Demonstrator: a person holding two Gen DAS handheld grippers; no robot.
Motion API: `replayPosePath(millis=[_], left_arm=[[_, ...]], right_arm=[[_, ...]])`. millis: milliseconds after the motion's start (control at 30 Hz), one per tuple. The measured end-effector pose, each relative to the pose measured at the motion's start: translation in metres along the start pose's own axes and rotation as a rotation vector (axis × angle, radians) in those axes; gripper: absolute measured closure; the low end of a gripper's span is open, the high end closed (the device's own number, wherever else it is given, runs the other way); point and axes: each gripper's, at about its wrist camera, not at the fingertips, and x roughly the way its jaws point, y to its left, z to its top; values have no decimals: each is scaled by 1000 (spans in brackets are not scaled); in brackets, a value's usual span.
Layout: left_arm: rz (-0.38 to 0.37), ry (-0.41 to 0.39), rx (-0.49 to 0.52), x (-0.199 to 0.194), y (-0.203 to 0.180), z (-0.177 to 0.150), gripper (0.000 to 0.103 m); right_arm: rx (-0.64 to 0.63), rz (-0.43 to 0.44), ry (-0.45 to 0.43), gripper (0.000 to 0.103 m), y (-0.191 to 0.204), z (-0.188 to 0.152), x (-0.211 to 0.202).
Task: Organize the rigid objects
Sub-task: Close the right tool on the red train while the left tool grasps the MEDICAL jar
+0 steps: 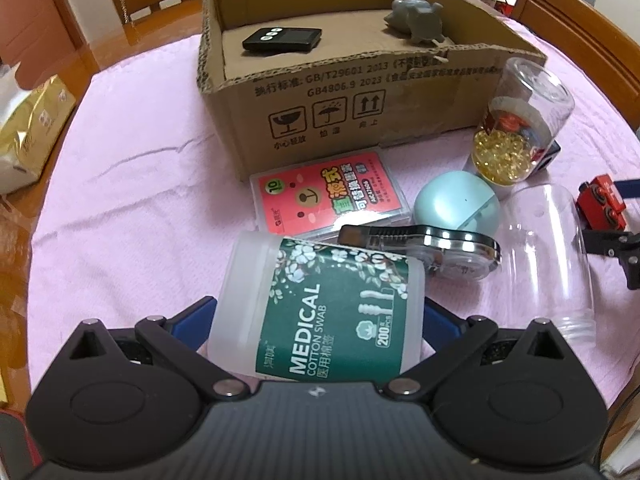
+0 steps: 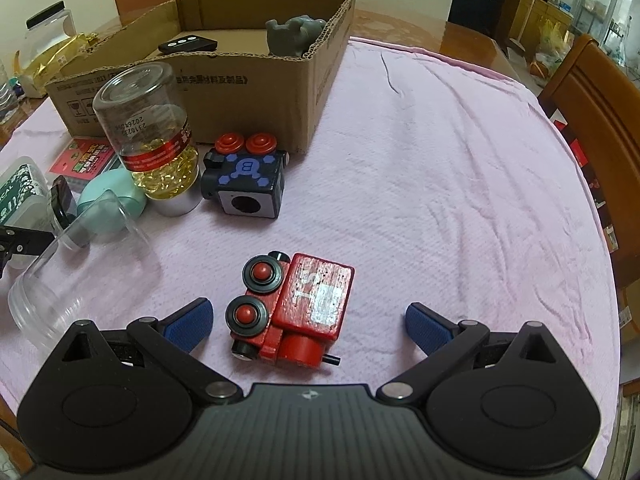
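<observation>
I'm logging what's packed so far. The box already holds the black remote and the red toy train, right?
Not quite. The box holds the black remote and a grey toy animal. The right wrist view shows the red toy train on the pink cloth, between the right gripper's open fingers.

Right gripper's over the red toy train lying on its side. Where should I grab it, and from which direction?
Grip the red toy train across its blocky cab, coming straight down from above. Its flat painted faces suit the pads; the wheels and rear peg are knobbly. The open right gripper already straddles it.
</observation>
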Motion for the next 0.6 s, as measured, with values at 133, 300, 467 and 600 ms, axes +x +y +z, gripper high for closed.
replayPosePath(millis=[133,300,467,600], left_arm=[[16,0,40,-5,-2,3,7],[-29,2,73,-13,1,8,7],[-65,8,105,-15,3,11,8],[-74,19,128,-15,4,11,17]], right_arm=[[6,-4,0,0,0,-2,0],[26,-18,30,0,2,2,1],[50,-22,61,2,9,6,0],[48,-20,43,12,19,9,-5]])
